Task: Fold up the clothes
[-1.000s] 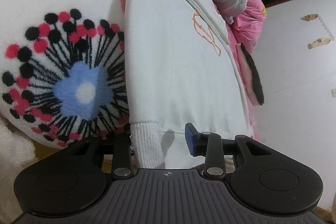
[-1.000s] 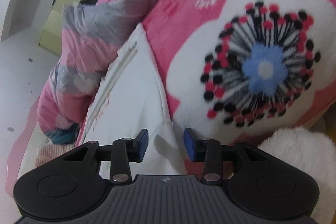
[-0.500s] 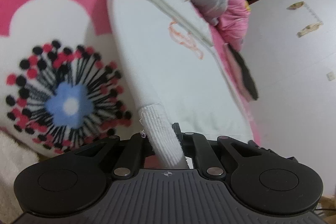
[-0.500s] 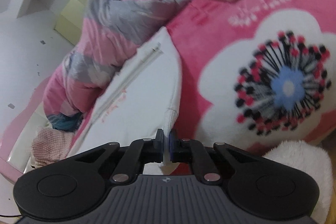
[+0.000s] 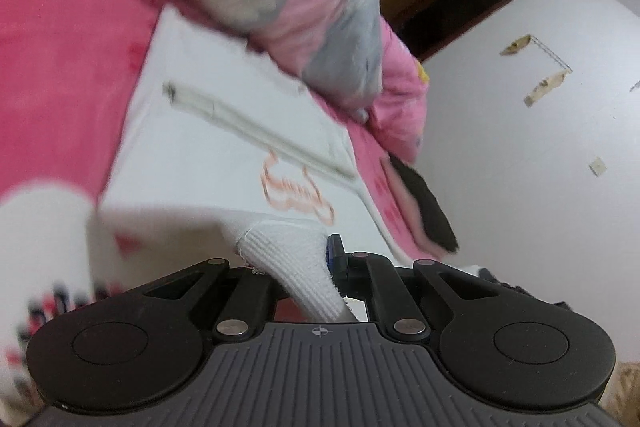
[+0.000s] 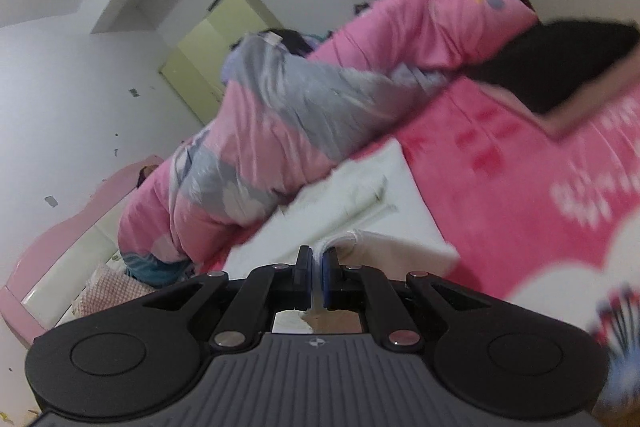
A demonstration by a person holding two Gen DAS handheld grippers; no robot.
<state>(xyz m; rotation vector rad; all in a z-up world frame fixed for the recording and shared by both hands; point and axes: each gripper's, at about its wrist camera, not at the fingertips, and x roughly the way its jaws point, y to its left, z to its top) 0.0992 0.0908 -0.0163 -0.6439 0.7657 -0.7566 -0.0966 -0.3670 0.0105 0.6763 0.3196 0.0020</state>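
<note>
**Desk:** Left gripper (image 5: 298, 263) first: what has it got?

**Photographer:** Its jaws are clamped on the ribbed cuff (image 5: 296, 267) of a white sweatshirt (image 5: 208, 171), at six o'clock in the left wrist view. The right gripper (image 6: 317, 267) pinches a thin white edge of the same garment, its blue pads almost meeting on the cloth. Both sets of jaws have just been closing, with fabric between them.

**Desk:** And where is the sweatshirt?

**Photographer:** Spread on a pink flowered blanket (image 5: 60, 67), its body running from the cuff toward twelve o'clock. A zip line and an orange outline print face up. A bunched pink and grey quilt (image 5: 304, 7) lies at its far end, at about one o'clock, and seems to overlap it, though blur makes that uncertain.

**Desk:** Which step is this?

**Photographer:** I read it as the start of a fold, with the near end gripped in two places and raised off the blanket.

**Desk:** Next move?

**Photographer:** Probably carrying both corners together toward twelve o'clock, level with each other, and laying them down short of the quilt before letting go.
</note>
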